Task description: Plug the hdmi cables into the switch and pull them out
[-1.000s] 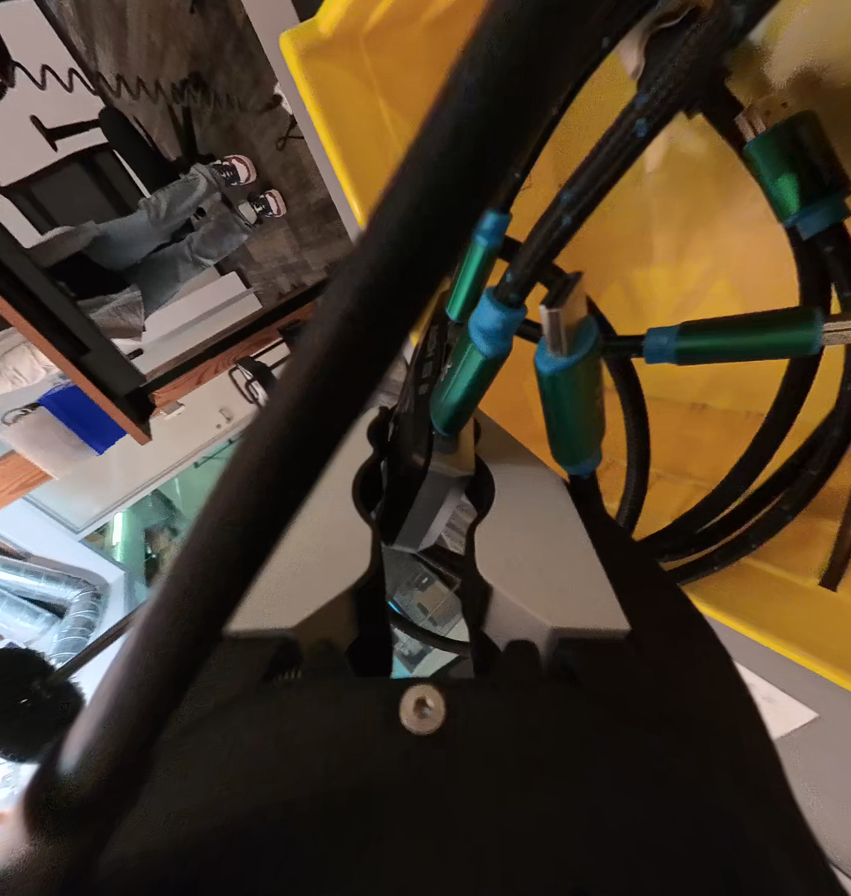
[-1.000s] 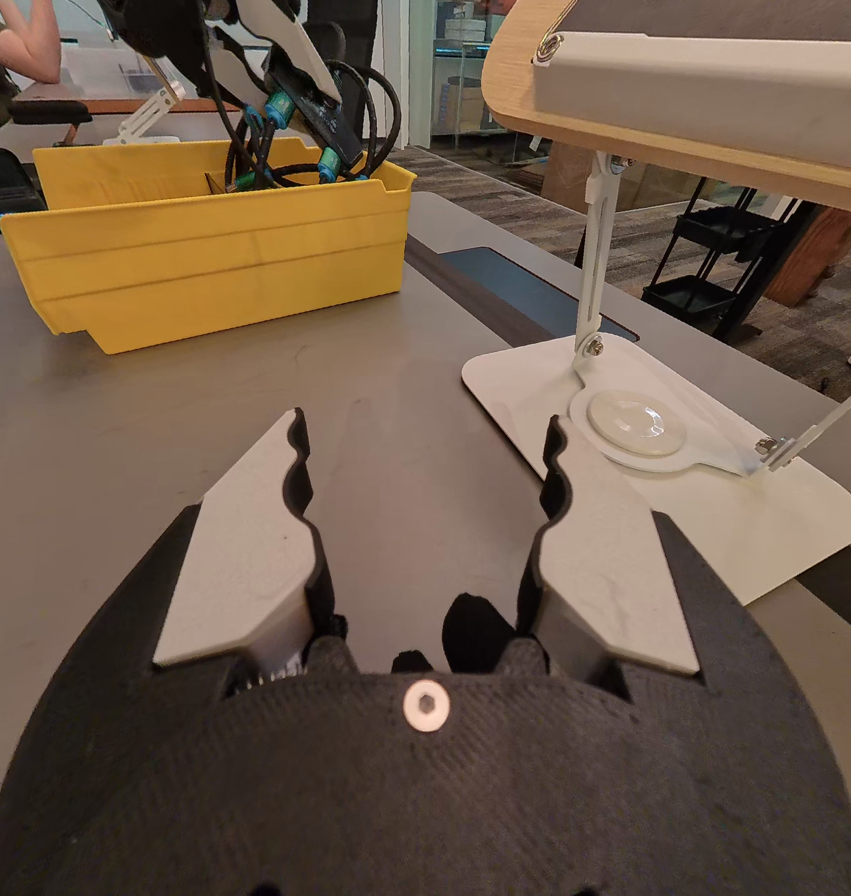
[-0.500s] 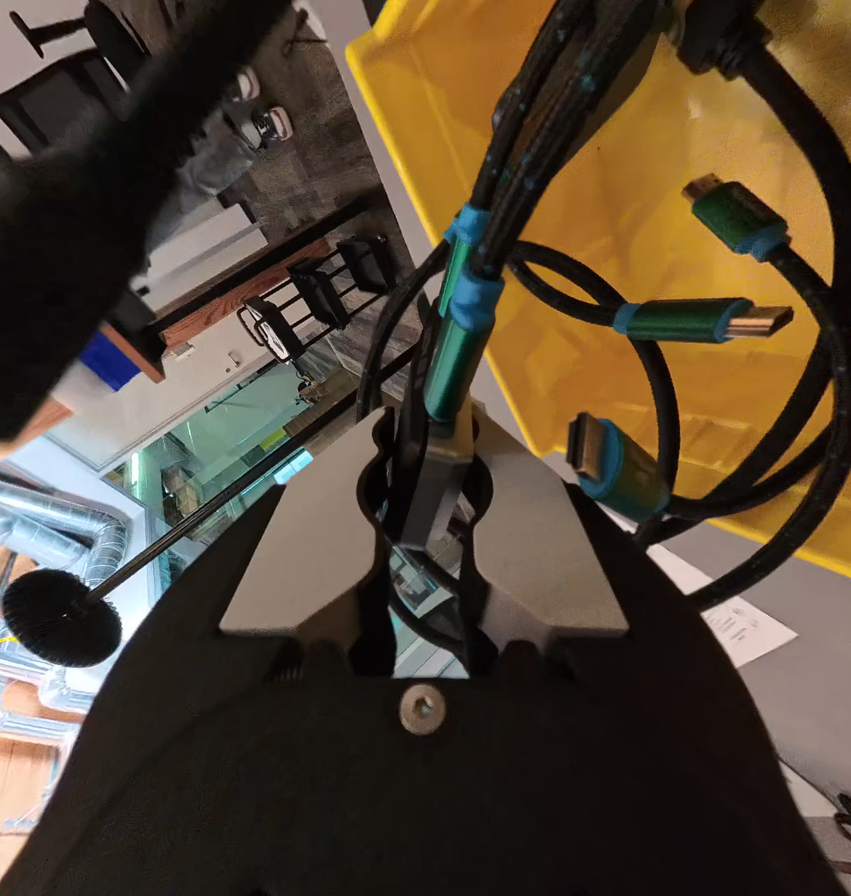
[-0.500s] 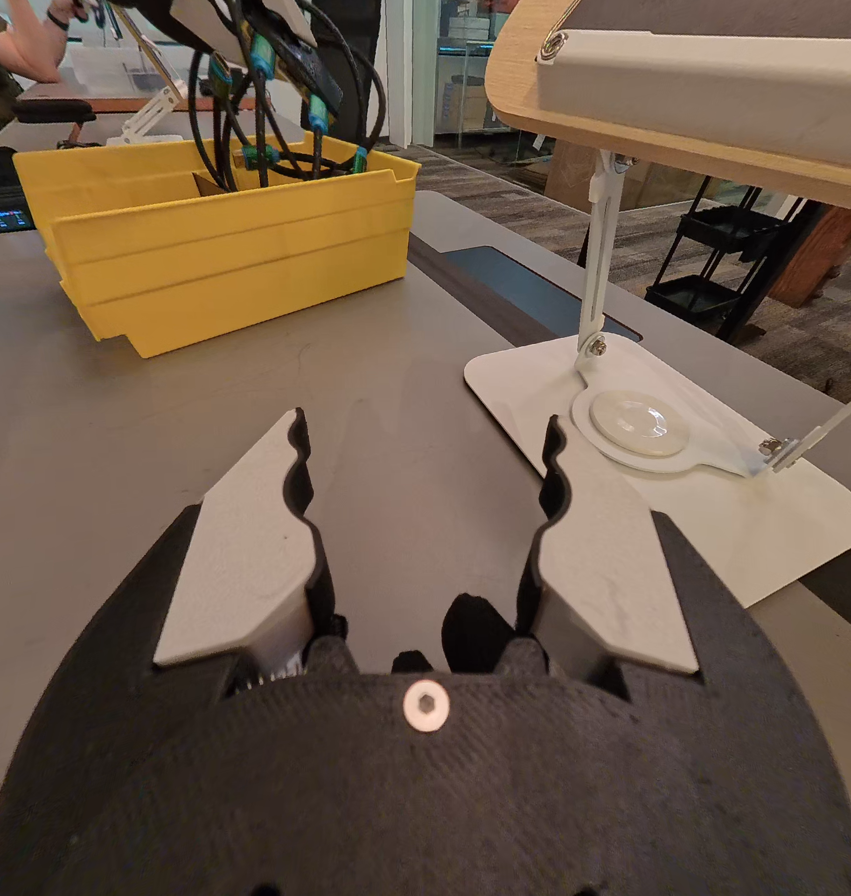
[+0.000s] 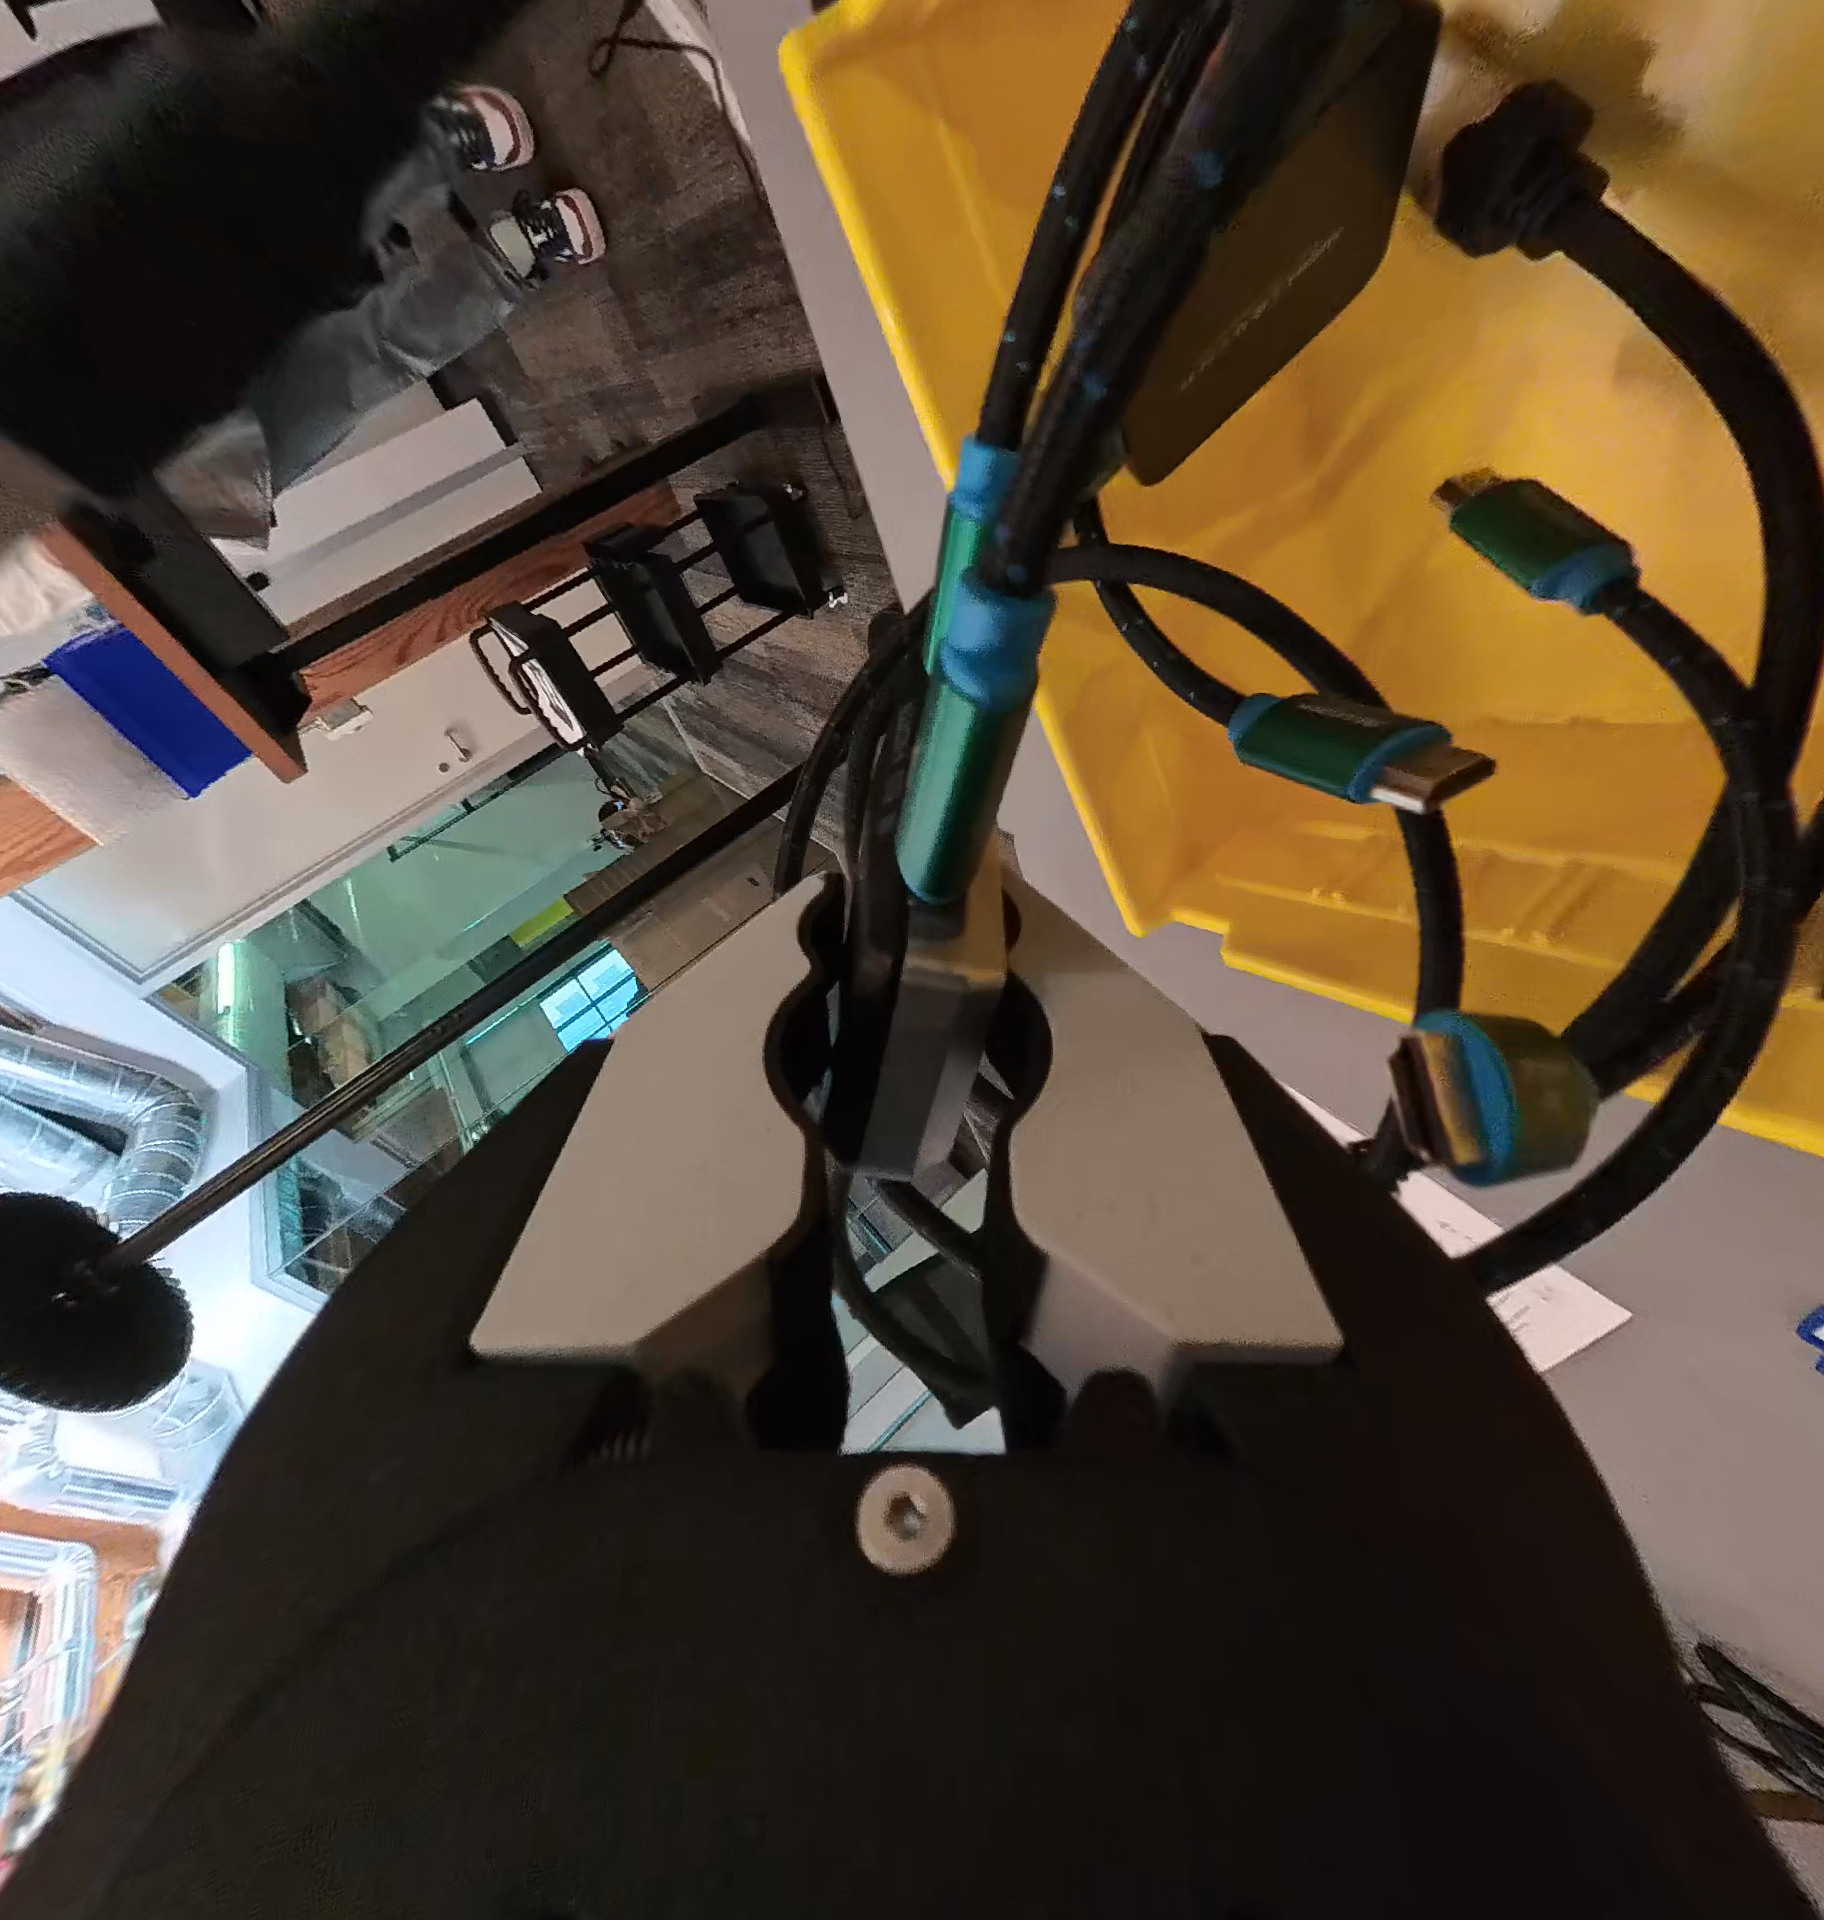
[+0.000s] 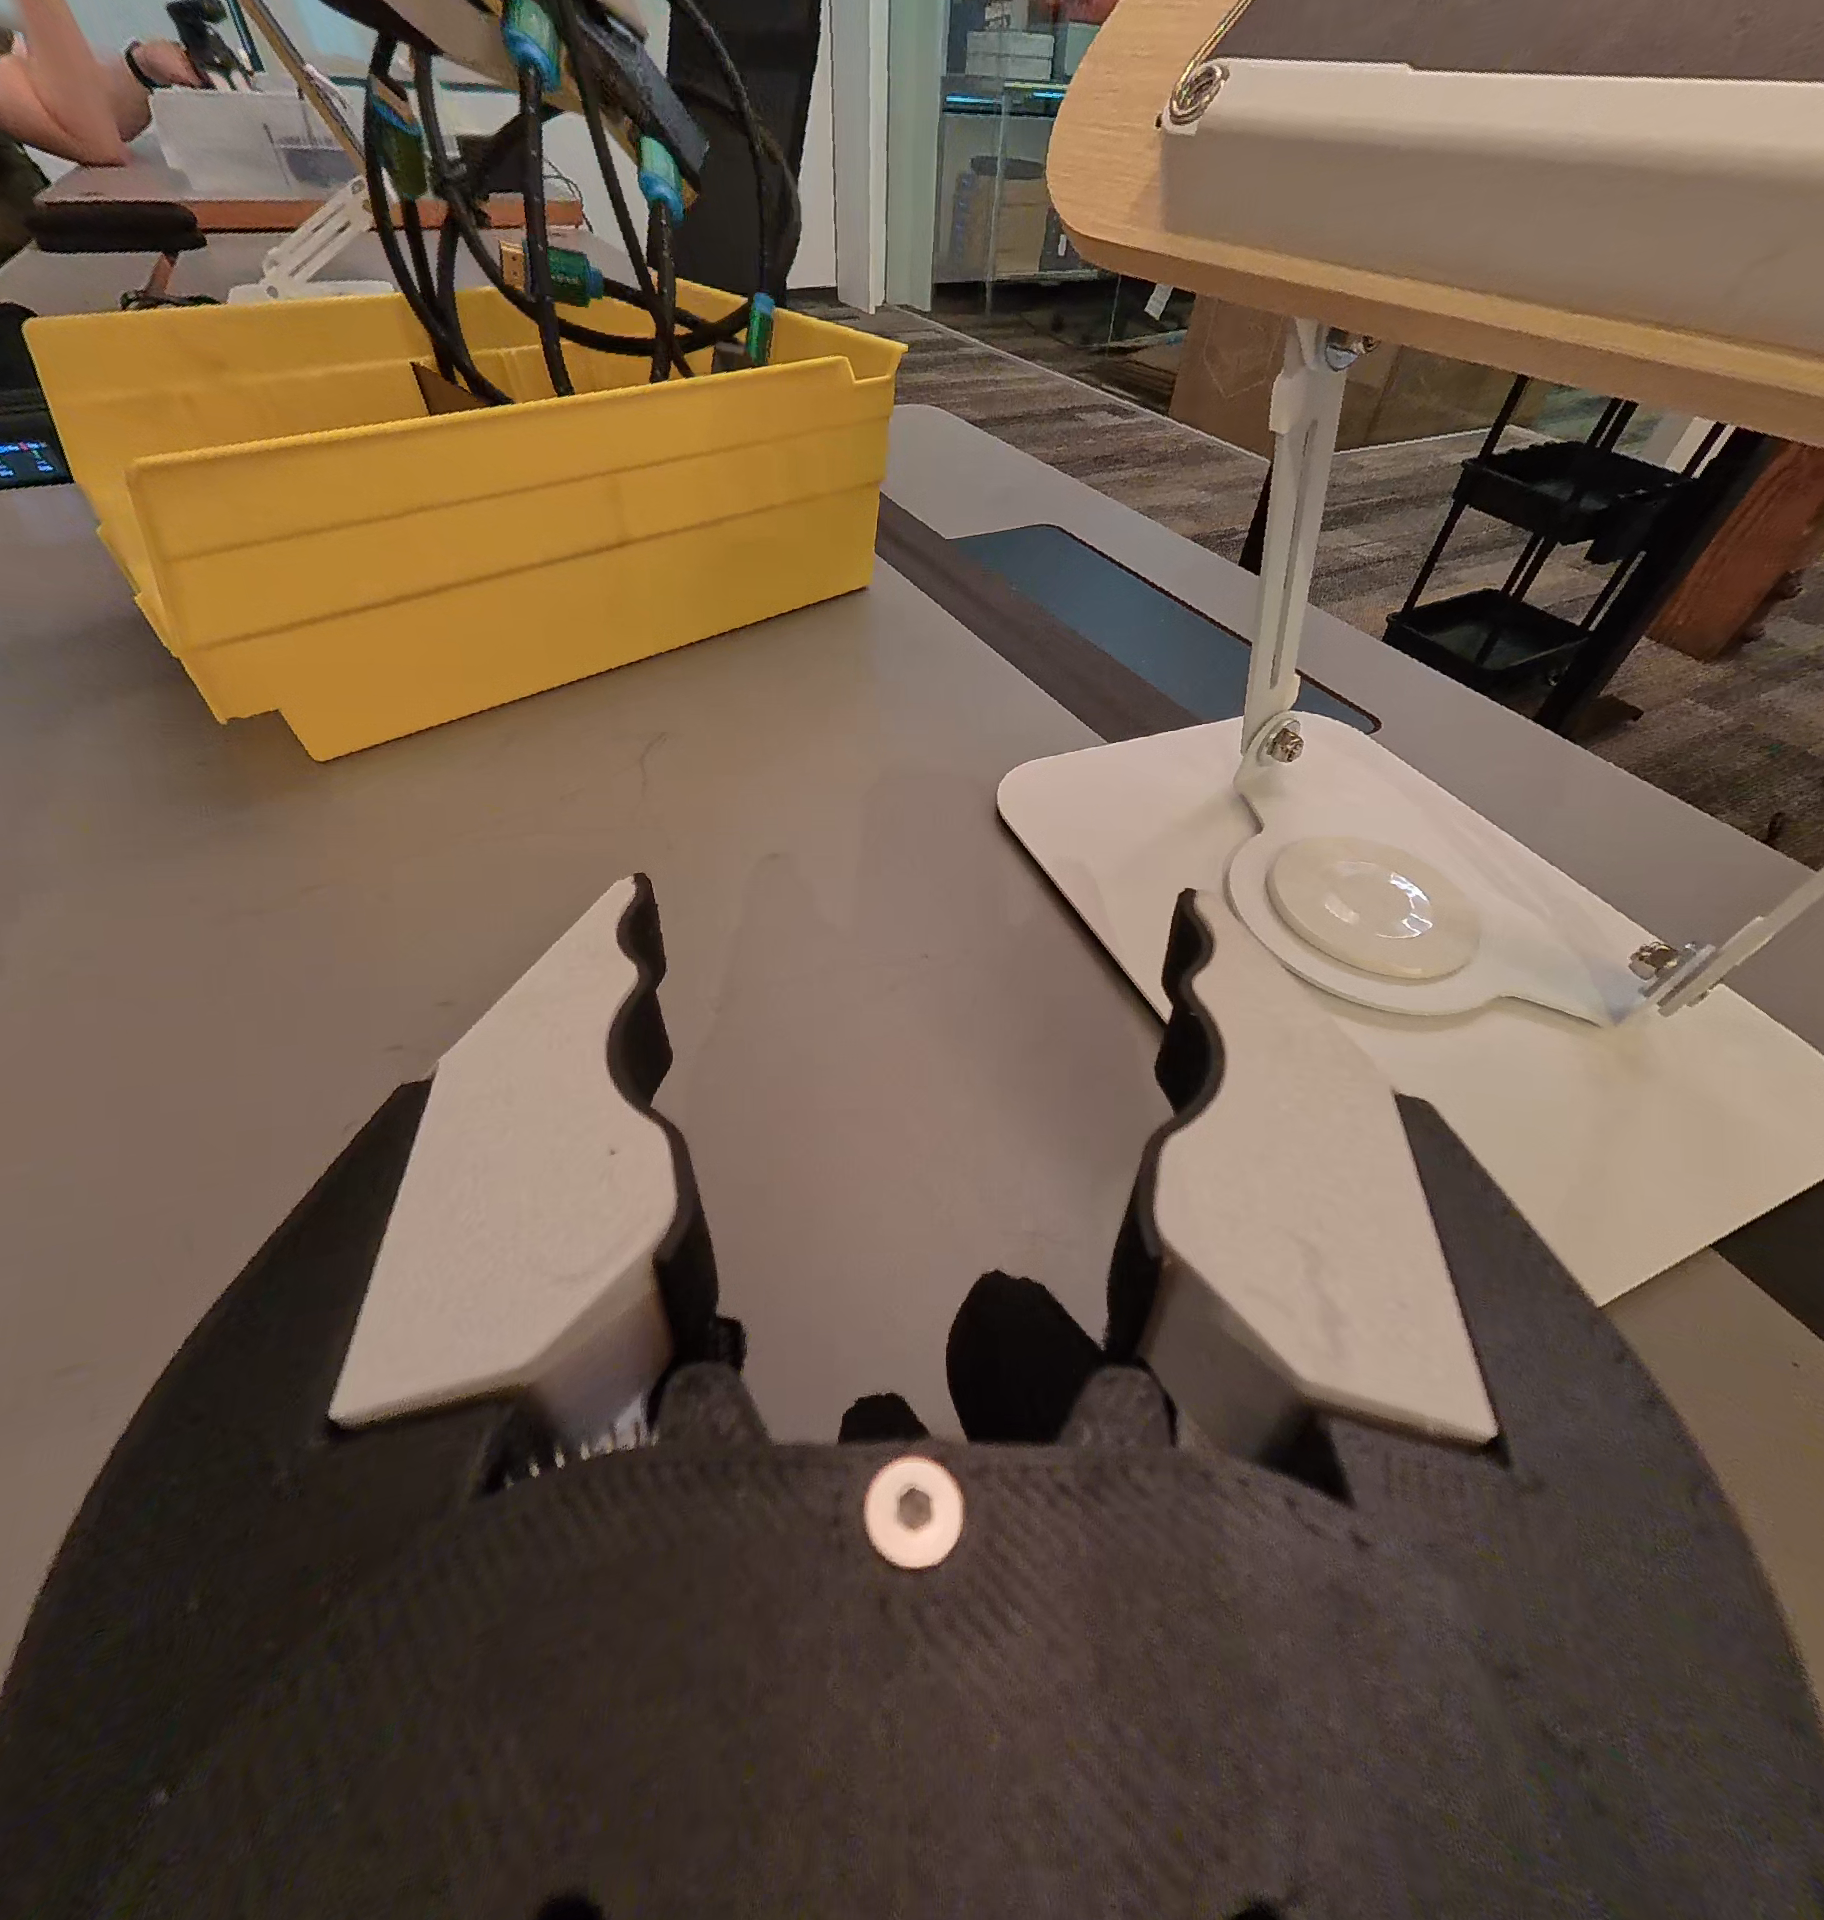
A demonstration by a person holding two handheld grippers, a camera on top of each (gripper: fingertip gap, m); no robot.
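My left gripper (image 5: 918, 904) is shut on the edge of a dark grey switch (image 5: 918, 1070), held in the air above the yellow bin (image 5: 1355, 883). A green HDMI plug (image 5: 955, 779) sits in the switch. Black cables (image 5: 1760, 831) hang from it in loops, with loose green plugs (image 5: 1344, 748) dangling over the bin. A second black box (image 5: 1272, 260) hangs among the cables. In the right wrist view the bundle (image 6: 575, 187) hangs above the bin (image 6: 523, 582). My right gripper (image 6: 913, 894) is open and empty, low over the grey table (image 6: 264, 935).
A white stand base (image 6: 1510, 1091) lies right of my right gripper, and its wooden-edged top (image 6: 1303, 260) overhangs it. A person's arm (image 6: 56, 104) is at the far back left. A paper slip (image 5: 1542, 1309) lies on the table by the bin. One gripper's finger ends stand about 40 cm off the other's.
My left gripper has lifted the switch and cables higher out of the bin, and the loose plugs have swung. My right gripper has stayed open and drifted slightly towards the bin.
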